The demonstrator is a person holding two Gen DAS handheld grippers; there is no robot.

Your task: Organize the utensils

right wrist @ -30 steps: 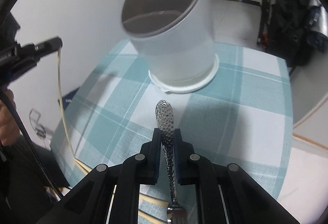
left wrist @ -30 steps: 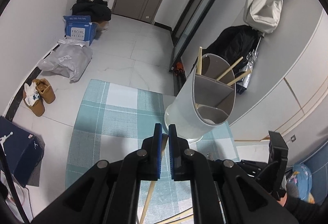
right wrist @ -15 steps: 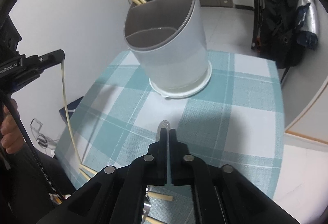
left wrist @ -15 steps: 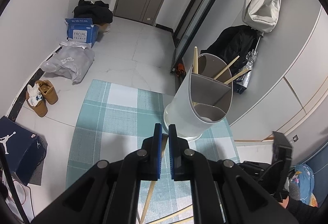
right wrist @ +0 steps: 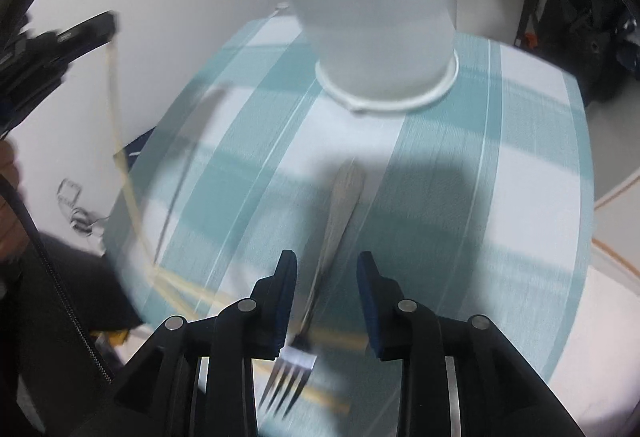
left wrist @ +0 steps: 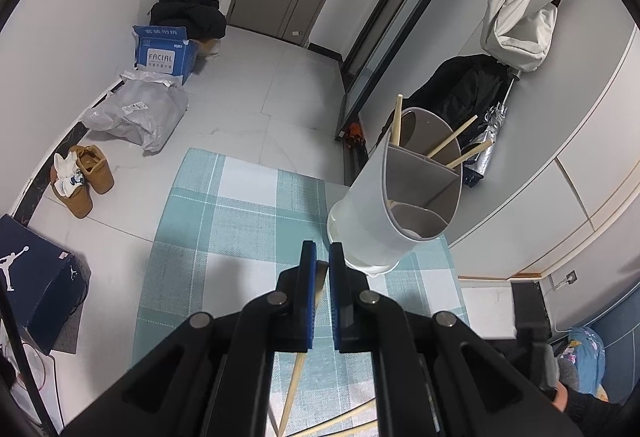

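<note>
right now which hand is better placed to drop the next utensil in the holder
Left. The left gripper is shut on a chopstick, close to the holder. The right gripper is opening, with the fork lying loose on the cloth between its pads.

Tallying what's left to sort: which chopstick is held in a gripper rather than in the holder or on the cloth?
The chopstick hanging from the shut left gripper, above the checked cloth.
</note>
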